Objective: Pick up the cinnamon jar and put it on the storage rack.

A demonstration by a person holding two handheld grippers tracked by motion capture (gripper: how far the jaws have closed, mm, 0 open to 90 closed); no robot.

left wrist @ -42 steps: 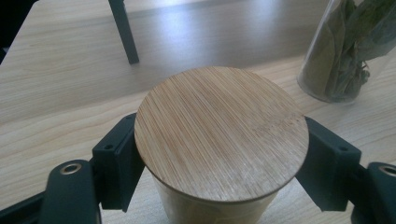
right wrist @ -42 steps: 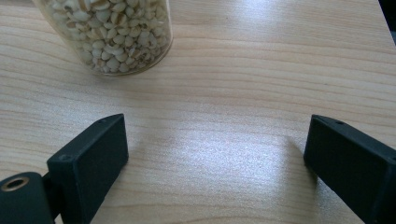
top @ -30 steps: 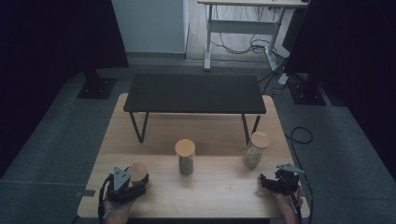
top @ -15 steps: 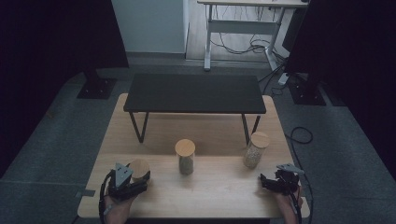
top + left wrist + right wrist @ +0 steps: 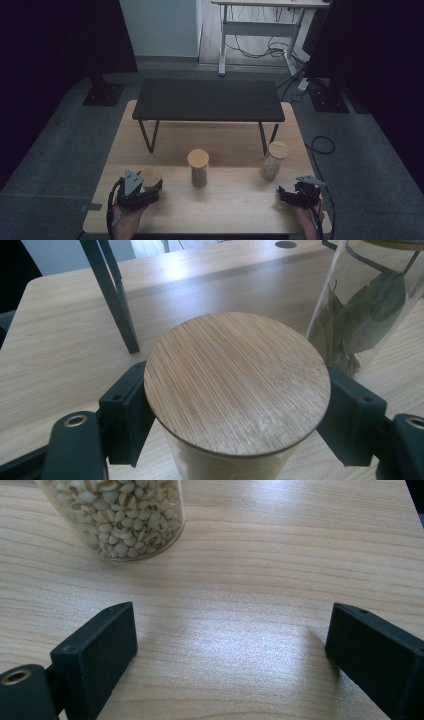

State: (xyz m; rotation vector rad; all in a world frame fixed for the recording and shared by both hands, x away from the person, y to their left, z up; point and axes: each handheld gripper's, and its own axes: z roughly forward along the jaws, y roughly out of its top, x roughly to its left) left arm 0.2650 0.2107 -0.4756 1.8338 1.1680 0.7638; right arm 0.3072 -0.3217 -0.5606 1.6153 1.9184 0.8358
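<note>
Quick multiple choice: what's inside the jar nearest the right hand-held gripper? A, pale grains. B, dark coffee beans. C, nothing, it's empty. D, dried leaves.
A: the right gripper view shows the glass jar ahead of the open right hand-held gripper packed with small pale grains.

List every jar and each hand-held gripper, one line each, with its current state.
Left jar: bamboo lid on, upright, between the left hand-held gripper's jaws.
Leaf jar: lidded, upright, free.
Grain jar: lidded, upright, free.
Left hand-held gripper: closed around the left jar.
Right hand-held gripper: open, empty, low over the table.
</note>
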